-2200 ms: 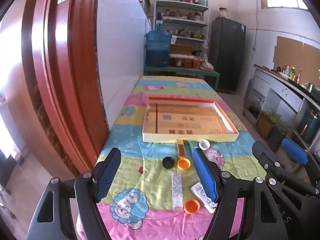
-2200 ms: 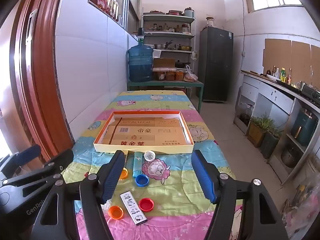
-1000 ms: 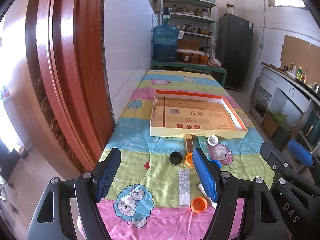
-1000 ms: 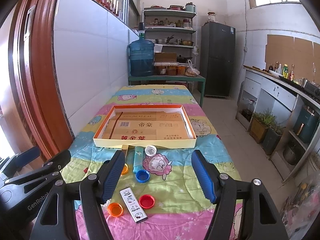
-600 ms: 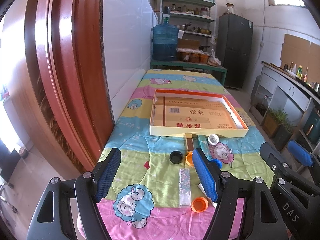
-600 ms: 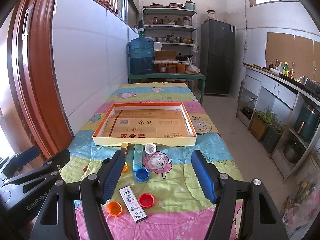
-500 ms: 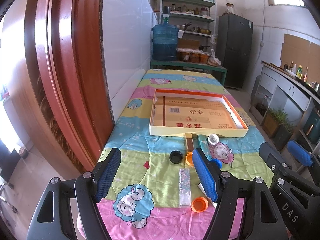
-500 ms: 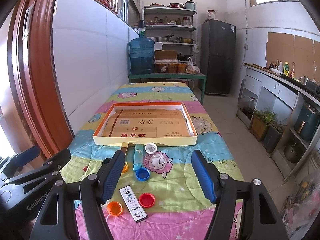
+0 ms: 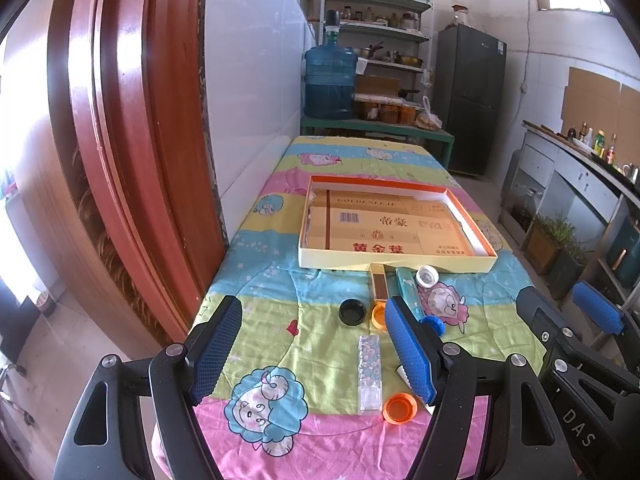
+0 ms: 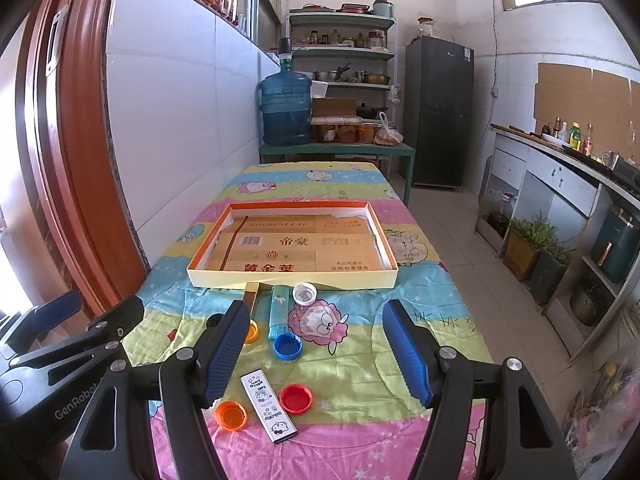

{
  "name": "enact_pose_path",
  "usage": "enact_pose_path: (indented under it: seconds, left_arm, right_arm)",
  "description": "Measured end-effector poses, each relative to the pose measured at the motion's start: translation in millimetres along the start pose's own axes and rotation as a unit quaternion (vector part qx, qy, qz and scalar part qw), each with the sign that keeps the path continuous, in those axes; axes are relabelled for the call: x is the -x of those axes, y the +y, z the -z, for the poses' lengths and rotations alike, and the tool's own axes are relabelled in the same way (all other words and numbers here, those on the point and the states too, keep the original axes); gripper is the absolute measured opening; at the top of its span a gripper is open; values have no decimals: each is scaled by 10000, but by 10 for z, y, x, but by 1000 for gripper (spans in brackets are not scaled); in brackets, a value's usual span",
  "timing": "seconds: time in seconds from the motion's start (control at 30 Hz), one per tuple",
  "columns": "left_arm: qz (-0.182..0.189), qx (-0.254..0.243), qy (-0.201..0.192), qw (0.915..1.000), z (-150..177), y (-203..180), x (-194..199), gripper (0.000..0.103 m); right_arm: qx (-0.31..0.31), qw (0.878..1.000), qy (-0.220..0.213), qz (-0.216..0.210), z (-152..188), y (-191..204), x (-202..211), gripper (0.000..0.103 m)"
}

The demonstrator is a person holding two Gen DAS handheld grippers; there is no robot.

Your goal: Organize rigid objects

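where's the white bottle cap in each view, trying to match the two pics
Left wrist view: the white bottle cap sits right of centre, just in front of the box's near wall, beyond the right finger's tip.
Right wrist view: the white bottle cap lies near the centre, between the two fingers, again just in front of the box.
Shared landmark: the shallow yellow box lined with cardboard, directly behind the cap in both.

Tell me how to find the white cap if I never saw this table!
Find the big flat yellow box on the cartoon tablecloth. Just in front of its near wall, beside the green lighter, lies the white cap. It is the only white cap; the others are orange, blue, red or black.
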State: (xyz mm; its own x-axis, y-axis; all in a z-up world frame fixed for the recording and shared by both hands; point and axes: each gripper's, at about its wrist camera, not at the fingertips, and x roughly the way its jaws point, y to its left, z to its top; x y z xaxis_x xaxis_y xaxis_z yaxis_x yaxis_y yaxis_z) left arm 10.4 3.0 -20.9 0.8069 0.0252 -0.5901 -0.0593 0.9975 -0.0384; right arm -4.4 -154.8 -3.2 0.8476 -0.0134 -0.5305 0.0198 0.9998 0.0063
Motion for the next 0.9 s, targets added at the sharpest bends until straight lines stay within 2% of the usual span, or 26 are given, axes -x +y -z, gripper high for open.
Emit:
enact_pose_path:
  seconds: [0.9]
  left_arm:
    - [-4, -39, 77, 10000, 24, -23, -65, 75]
  right_arm:
    - [20, 10000, 51, -10, 41, -17, -44, 69]
